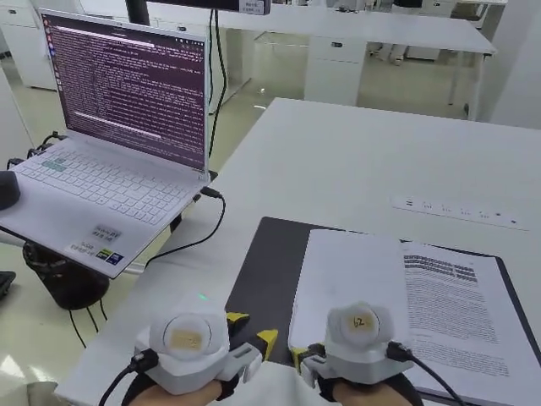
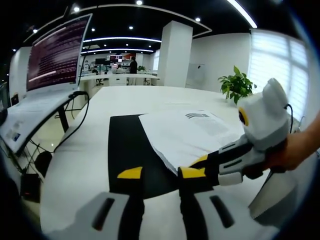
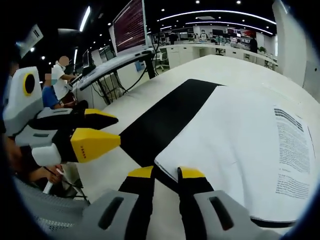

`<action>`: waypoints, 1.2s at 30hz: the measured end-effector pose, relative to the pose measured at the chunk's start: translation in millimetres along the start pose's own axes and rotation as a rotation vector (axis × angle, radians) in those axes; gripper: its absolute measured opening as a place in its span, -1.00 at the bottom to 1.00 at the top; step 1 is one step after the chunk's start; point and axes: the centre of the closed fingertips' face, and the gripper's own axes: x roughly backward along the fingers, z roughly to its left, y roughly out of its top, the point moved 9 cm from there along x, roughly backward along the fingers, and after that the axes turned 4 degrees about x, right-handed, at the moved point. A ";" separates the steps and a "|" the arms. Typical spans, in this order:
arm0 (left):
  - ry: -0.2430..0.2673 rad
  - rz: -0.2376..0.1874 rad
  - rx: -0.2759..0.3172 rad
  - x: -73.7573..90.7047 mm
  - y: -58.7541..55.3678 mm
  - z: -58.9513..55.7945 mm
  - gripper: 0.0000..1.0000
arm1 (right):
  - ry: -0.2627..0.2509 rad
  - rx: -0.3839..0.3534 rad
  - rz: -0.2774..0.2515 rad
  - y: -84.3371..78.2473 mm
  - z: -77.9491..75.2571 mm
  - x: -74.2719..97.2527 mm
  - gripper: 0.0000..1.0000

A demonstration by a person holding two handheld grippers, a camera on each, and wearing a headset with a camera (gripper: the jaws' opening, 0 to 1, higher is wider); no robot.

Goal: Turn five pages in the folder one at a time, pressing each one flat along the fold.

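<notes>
folder (image 1: pixel 262 279) on white workbench (image 1: pixel 355 152), office desks (image 1: pixel 355 34)

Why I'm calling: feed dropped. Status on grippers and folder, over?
Left gripper, right gripper: open, empty. Folder open, grippers at its near edge. Page lies flat, nothing on it.

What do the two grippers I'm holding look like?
Both the left gripper and right gripper have rounded white bodies, black jaws with yellow tips, and a black cable at the rear. Each dome carries a round tan sticker; the right one's is hand-marked.
</notes>
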 end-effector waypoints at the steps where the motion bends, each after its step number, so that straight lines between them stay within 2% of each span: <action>1: -0.002 0.002 0.000 -1.1 -0.1 -0.6 -0.49 | 0.012 -0.017 -0.008 -0.6 1.1 0.8 -0.59; 3: -0.005 0.009 -0.006 -3.5 -0.4 -1.6 -0.50 | 0.019 -0.049 -0.012 -3.5 -0.4 2.9 -0.58; 4: -0.009 0.016 -0.010 -5.8 -0.2 -2.9 -0.50 | 0.028 -0.079 -0.039 -3.4 -0.9 5.1 -0.60; 8: -0.032 0.033 -0.037 -15.4 0.9 -8.9 -0.49 | 0.006 -0.109 -0.088 -2.1 -8.8 18.8 -0.69; 11: -0.051 0.045 -0.054 -23.3 2.0 -15.3 -0.49 | -0.024 -0.145 -0.121 -1.6 -22.3 31.0 -0.68; 16: -0.098 0.082 -0.119 -43.8 1.2 -29.4 -0.49 | -0.078 -0.214 -0.176 -2.5 -44.2 50.8 -0.72; 17: -0.104 0.086 -0.126 -47.3 0.9 -31.5 -0.49 | -0.096 -0.233 -0.201 -2.7 -50.9 55.7 -0.73; 22: -0.131 0.122 -0.167 -68.4 -4.2 -42.5 -0.49 | -0.152 -0.285 -0.253 -7.0 -75.0 73.7 -0.81; 26: -0.125 0.151 -0.181 -82.6 -9.0 -47.6 -0.47 | -0.183 -0.332 -0.289 -9.9 -90.6 83.8 -0.83; 29: -0.091 0.160 -0.186 -90.6 -13.1 -46.5 -0.46 | -0.201 -0.339 -0.300 -12.1 -101.6 88.4 -0.88; 33: -0.067 0.181 -0.181 -93.4 -20.0 -46.0 -0.47 | -0.214 -0.348 -0.317 -11.8 -114.9 90.0 -0.95; 36: -0.050 0.176 -0.166 -92.0 -23.8 -45.6 -0.47 | -0.217 -0.348 -0.322 -10.4 -125.6 88.5 -0.99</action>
